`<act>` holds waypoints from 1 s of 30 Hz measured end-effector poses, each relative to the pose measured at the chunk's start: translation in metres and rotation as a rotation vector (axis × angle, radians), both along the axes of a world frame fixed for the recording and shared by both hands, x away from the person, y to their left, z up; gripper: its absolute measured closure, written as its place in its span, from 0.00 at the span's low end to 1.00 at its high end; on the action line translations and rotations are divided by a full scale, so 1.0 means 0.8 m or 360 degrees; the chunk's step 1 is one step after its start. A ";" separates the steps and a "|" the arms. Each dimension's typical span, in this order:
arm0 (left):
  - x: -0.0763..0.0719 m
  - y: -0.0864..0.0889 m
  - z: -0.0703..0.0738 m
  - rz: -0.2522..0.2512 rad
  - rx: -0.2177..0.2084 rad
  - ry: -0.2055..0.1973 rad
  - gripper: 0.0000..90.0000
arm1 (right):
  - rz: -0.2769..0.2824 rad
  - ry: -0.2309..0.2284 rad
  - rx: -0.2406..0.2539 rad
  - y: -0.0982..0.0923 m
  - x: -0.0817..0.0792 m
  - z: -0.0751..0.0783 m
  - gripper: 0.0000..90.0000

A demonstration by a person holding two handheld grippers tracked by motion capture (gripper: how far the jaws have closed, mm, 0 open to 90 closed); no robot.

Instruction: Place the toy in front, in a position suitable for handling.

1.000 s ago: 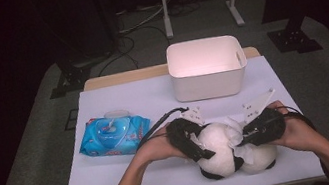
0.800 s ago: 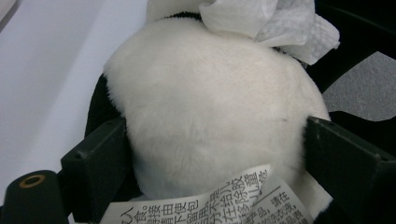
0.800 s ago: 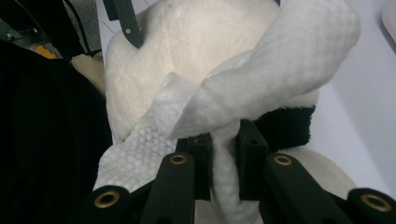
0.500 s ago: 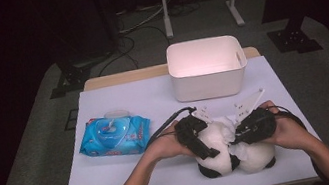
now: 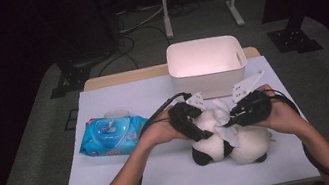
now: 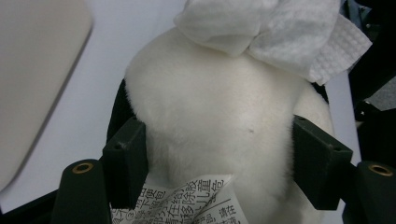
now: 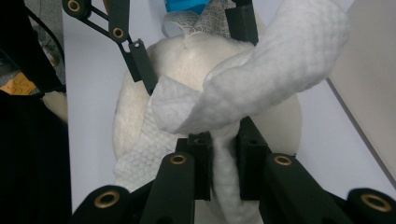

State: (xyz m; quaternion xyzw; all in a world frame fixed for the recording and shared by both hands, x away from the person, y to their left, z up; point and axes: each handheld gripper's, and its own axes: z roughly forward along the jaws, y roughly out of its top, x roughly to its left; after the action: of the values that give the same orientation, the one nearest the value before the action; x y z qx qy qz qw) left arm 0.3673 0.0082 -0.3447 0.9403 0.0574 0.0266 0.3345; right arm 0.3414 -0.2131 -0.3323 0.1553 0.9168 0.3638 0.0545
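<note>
Since the earlier frame, both grippers are drawn closer over the plush toy (image 5: 224, 141) at lower centre. The left gripper (image 6: 219, 154) is clamped on its body; the right gripper (image 7: 223, 161) pinches the wet wipe (image 7: 261, 88). A hard pull risks tearing the wipe.

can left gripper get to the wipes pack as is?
Probably not yet: the left gripper is shut on the plush toy. The wipes pack lies just beside it on open table.
</note>
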 end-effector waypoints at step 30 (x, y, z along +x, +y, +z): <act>-0.038 0.033 0.008 0.0003 -0.0123 0.0101 0.09 | 0.0133 0.0092 -0.0080 0.028 -0.032 -0.016 0.89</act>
State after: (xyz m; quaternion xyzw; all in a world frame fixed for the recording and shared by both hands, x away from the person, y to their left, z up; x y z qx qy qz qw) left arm 0.3368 0.0346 -0.3379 0.9270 0.0698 -0.0051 0.3686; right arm 0.3159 -0.1905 -0.3454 0.1260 0.9325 0.3380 0.0168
